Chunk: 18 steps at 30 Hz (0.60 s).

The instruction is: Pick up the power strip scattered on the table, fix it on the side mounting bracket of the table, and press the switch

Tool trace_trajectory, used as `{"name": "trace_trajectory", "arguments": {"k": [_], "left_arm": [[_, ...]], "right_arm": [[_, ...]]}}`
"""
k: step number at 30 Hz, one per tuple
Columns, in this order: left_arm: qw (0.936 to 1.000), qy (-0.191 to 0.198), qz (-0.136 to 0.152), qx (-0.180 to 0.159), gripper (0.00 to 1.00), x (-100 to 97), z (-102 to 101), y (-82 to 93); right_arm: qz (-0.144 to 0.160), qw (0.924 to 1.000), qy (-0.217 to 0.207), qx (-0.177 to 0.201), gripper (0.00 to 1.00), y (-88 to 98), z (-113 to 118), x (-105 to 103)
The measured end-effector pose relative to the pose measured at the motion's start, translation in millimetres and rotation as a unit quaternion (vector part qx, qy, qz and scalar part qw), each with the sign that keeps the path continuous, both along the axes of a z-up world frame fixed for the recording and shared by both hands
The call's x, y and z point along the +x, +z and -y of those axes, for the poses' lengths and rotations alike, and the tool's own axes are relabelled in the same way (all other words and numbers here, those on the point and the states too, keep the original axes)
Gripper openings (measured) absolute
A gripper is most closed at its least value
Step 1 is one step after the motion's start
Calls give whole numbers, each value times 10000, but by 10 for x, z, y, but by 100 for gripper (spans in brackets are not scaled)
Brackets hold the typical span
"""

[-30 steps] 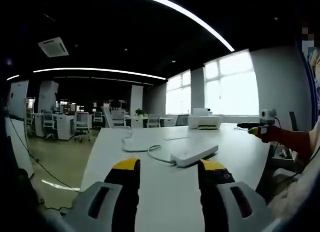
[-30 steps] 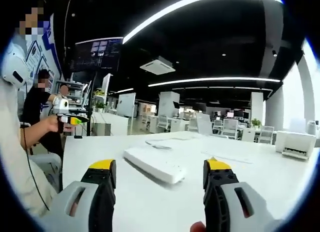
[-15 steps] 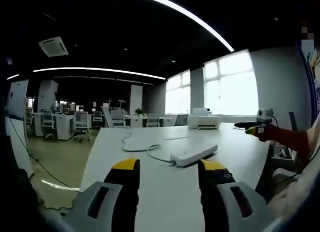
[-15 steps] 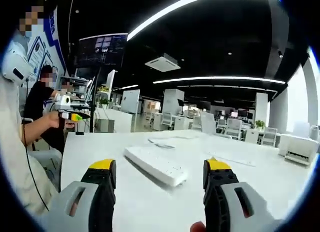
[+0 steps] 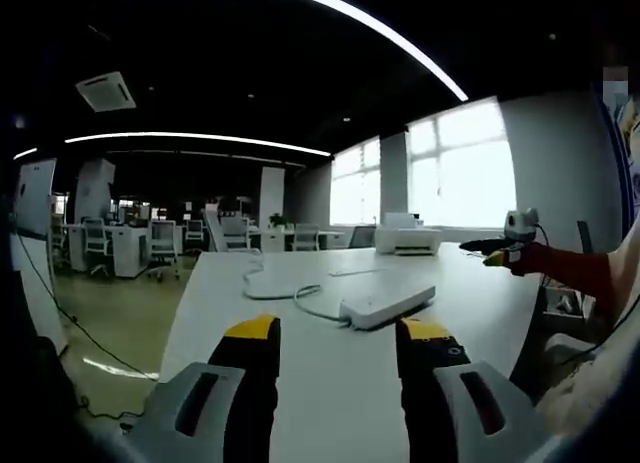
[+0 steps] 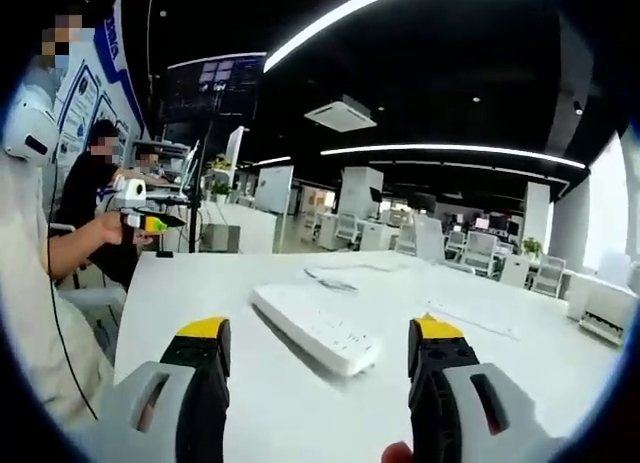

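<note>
In the left gripper view, the left tool (image 5: 337, 333) hangs over the near part of a white table (image 5: 300, 403) with its yellow-tipped jaws spread apart and nothing between them. The white power strip (image 5: 388, 306) lies flat on the table just beyond the jaw tips, slanting up to the right, and its white cable (image 5: 285, 293) loops away from its left end toward the far side. A white printer (image 5: 407, 241) sits at the far edge of the table below bright windows. At the right, a hand in a red sleeve holds the right tool (image 5: 497, 251) above the table, well apart from the strip; whether its jaws are apart cannot be told from here. In the right gripper view, the right tool (image 6: 318, 335) also has its jaws wide apart and holds nothing. The power strip (image 6: 315, 328) lies on the table (image 6: 300, 413) between and just beyond the jaws, its socket face up. At the left, a bare hand holds the left tool (image 6: 150, 222) past the table's edge.
</note>
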State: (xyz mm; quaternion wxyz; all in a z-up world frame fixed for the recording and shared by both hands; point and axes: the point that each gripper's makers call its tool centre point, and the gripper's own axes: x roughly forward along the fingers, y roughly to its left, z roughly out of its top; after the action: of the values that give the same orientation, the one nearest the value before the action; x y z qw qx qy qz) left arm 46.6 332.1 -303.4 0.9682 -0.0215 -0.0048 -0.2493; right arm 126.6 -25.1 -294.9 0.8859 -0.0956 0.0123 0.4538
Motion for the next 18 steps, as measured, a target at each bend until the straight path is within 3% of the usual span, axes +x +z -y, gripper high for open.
{"name": "trace_trajectory", "arguments": {"k": [8, 18], "left_arm": [[10000, -23, 14, 42, 51, -9, 22, 28], [10000, -17, 41, 34, 50, -10, 21, 36]], "right_arm": [[-6, 9996, 179, -207, 69, 30, -52, 63], [-286, 9962, 543, -615, 69, -129, -149, 173]]}}
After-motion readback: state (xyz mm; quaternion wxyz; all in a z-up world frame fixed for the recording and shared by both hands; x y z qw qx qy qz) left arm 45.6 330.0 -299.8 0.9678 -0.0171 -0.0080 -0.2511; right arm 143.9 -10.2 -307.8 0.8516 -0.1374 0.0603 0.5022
